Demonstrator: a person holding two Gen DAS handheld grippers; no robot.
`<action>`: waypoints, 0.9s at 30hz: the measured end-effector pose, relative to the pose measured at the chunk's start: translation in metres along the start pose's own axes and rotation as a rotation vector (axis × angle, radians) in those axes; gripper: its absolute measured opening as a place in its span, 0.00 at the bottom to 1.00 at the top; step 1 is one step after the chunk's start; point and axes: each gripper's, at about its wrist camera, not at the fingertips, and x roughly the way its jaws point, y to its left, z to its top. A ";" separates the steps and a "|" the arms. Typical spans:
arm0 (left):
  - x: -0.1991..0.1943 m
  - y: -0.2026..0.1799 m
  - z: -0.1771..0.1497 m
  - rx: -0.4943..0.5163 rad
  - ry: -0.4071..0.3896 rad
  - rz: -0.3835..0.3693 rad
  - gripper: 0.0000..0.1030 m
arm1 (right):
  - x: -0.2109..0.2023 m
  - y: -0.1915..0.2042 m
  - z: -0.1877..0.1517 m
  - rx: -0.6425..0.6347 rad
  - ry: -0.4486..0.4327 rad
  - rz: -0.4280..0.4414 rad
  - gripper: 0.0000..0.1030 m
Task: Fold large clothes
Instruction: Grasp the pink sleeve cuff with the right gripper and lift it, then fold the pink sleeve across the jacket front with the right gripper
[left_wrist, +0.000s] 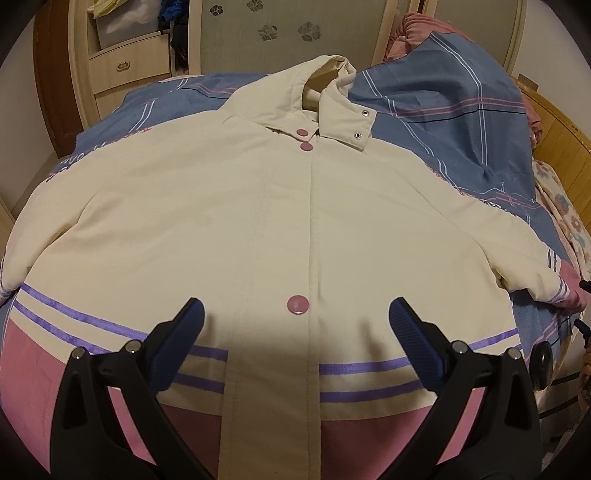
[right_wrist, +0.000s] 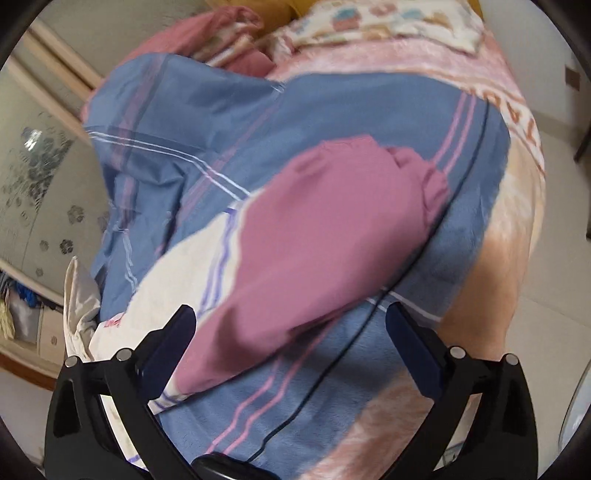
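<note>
On the bed (left_wrist: 461, 110) lay a soft, puffy coat (left_wrist: 236, 229), best grabbed by its sleeve (right_wrist: 314, 236); both tongs (left_wrist: 295, 314) (right_wrist: 290, 321) were wide open, empty.

Home bedroom.
Bed with blue striped quilt (left_wrist: 443, 110), wooden headboard (left_wrist: 561, 129), wardrobe with drawers (left_wrist: 125, 66), floral-panel door (left_wrist: 280, 33).

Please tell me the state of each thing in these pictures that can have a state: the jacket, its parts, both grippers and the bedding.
jacket: spread flat, front up, unfolded.
front placket: closed.
collar flap: unsnapped, turned open.
right sleeve: stretched out sideways on the quilt.
left gripper: open, over the lower front, holding nothing.
right gripper: open, by the sleeve end, holding nothing.
blue quilt: rumpled, bunched up behind the jacket.
</note>
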 end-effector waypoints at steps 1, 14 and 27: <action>0.001 0.000 0.000 0.000 0.001 0.002 0.98 | 0.003 -0.004 0.001 0.030 -0.001 0.015 0.80; -0.013 0.044 0.008 -0.150 -0.050 0.057 0.98 | -0.097 0.262 -0.144 -0.759 0.013 0.572 0.13; -0.014 0.077 0.002 -0.268 -0.019 -0.029 0.98 | -0.039 0.238 -0.225 -0.695 0.296 0.521 0.78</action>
